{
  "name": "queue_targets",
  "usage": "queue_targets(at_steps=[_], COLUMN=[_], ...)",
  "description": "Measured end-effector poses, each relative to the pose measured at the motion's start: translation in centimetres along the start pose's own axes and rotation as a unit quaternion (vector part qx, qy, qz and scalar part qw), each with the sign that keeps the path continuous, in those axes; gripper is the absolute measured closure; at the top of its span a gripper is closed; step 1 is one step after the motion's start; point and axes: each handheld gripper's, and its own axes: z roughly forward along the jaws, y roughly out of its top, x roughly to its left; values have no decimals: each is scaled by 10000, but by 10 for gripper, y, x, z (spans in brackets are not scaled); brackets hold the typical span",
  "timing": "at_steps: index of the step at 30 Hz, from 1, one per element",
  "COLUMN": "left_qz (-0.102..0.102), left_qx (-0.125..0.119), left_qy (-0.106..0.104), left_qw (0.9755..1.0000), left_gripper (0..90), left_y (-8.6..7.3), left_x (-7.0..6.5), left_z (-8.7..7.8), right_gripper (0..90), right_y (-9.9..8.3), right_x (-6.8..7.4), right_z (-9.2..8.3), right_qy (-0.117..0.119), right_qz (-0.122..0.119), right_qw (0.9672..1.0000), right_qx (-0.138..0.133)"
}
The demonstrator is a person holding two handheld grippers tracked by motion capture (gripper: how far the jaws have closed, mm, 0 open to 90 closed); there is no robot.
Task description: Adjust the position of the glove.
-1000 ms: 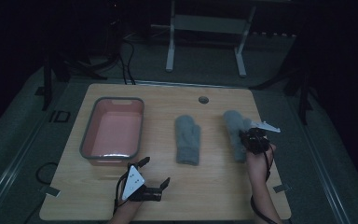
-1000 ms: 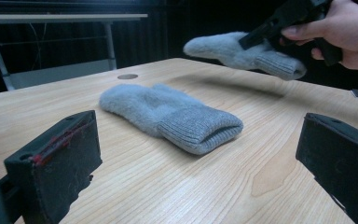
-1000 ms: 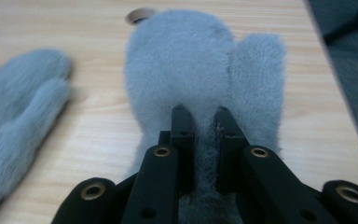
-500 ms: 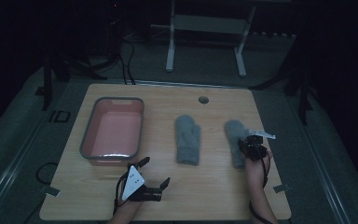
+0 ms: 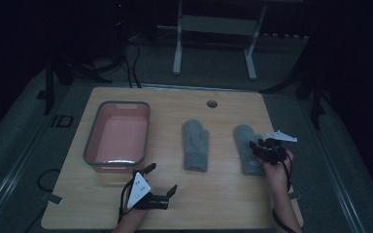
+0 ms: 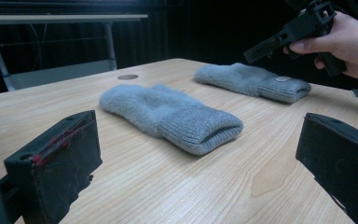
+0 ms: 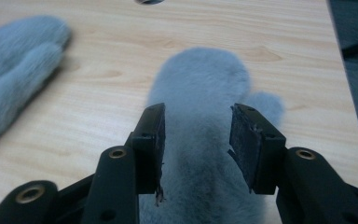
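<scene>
Two grey mittens lie flat on the wooden table (image 5: 223, 189). One mitten (image 5: 195, 144) (image 6: 168, 109) (image 7: 14, 60) is in the middle. The other mitten (image 5: 245, 141) (image 6: 251, 79) (image 7: 200, 84) is at the right. My right gripper (image 5: 255, 147) (image 7: 196, 140) (image 6: 265, 46) hovers over this mitten's cuff end. Its jaws have just been opening and now stand apart on either side of the mitten, with the pads off the wool. My left gripper (image 5: 162, 176) (image 6: 196, 149) rests wide open near the front edge, with nothing between its jaws.
A pink tub with a grey rim (image 5: 90, 145) stands at the left of the table. A round hole (image 5: 212, 104) is in the tabletop at the back. A white stand (image 5: 213, 29) and cables are on the floor beyond.
The right gripper came down and back toward the near edge, its jaws parted, and the right mitten settled flat on the table. The left gripper stayed put.
</scene>
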Motion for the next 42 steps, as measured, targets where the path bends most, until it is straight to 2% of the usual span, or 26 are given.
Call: queue_targets(at_steps=[4, 7, 8, 10, 13, 16, 18, 23, 26, 31, 37, 42], left_qz=[-5, -2, -4, -8, 8, 13, -2, 3, 3, 11, 7, 9], left_qx=[-1, -2, -2, -4, -2, -3, -2, 8, 8, 3, 0, -3], left_qy=[0, -4, -5, -4, -1, 5, 4, 0, -1, -2, 1, 4], left_qw=[10000, 10000, 10000, 10000, 10000, 10000, 10000, 10000, 10000, 10000, 10000, 10000], left_gripper=[2, 2, 2, 2, 2, 2, 2, 2, 2, 2, 2, 2], left_y=[0, 0, 0, 0, 0, 0, 0, 0, 0, 0, 0, 0], left_x=[0, 0, 0, 0, 0, 0, 0, 0, 0, 0, 0, 0], left_z=[0, 0, 0, 0, 0, 0, 0, 0, 0, 0, 0, 0], right_gripper=[528, 517, 511, 534, 623, 749, 792, 822, 824, 826, 826, 826], right_y=[-2, -6, -13, -19, -26, -27, -25, -22, -14, 6, 33, 49], right_x=[-5, -8, -12, -14, -10, -7, -4, 4, 11, 21, 39, 57], right_z=[7, 12, 17, 20, 23, 24, 24, 20, 13, -1, -16, -22], right_qy=[148, 178, 216, 308, 312, 294, 162, -37, -153, -181, -222, -144], right_qz=[-265, -271, -236, -176, -317, -23, 115, 542, 669, 770, 699, 667], right_qw=[9992, 9987, 9981, 9982, 9983, 9988, 9989, 9982, 9976, 9967, 9966, 9965], right_qx=[262, 385, 519, 488, 370, 395, 428, 242, 119, -154, -378, -488])
